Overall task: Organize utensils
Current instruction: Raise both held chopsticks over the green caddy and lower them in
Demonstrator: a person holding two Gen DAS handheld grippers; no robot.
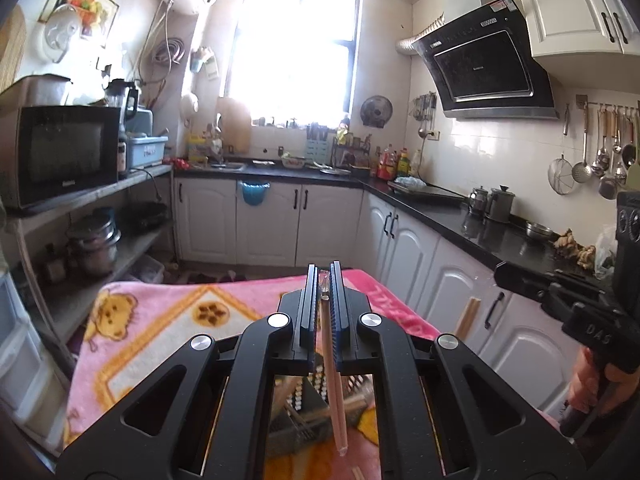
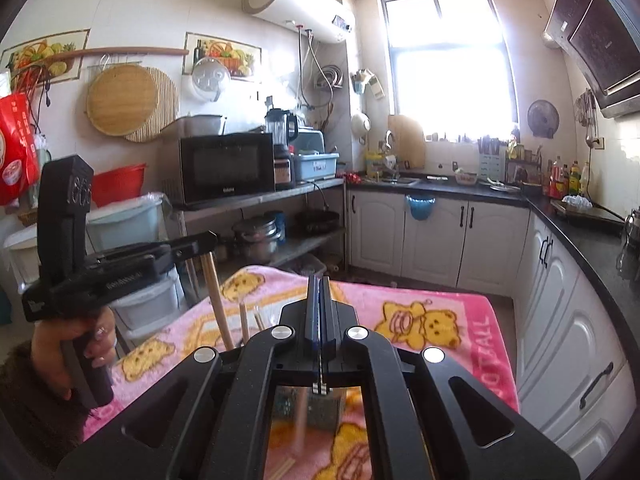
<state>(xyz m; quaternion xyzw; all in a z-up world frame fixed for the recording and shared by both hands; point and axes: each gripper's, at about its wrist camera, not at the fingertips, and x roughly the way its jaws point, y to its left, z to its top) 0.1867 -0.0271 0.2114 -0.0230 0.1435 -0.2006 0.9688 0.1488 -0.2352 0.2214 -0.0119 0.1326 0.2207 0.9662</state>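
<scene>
— How many grippers are seen, and how are they set?

— Two are counted. The left gripper (image 1: 324, 276) is pressed onto one pale chopstick (image 1: 331, 360), which is pinched near its clear tip and hangs slanting down below the fingers. The right gripper (image 2: 319, 280) is shown with its jaws drawn close together. Only a thin metallic sliver is seen in the slit at their base, and what it is cannot be told.

— Where is the chopstick placed relative to the rest?

— It is held above a pink blanket (image 1: 160, 320) printed with yellow bears. Its lower end is seen just over one dark mesh utensil holder (image 1: 292, 428), in which further sticks are glimpsed. They are too blurred to be counted.

— Are other sticks made out?

— Two pale wooden stick ends (image 1: 468, 317) are seen side by side at the blanket's right edge, below the right gripper's fingers. Whether they are touched by it cannot be told. In the right wrist view one chopstick is seen hanging from the left gripper, and two shorter stick ends are seen upright beside it.

— And the hands?

— Two are counted, one wrapped round each handle: the left hand (image 2: 60, 344) and the right hand (image 1: 592, 380).

— What else is noted?

— One black microwave (image 2: 226, 168) is set on a shelf, and two metal canisters (image 1: 500, 202) are stood together on the dark counter.
</scene>
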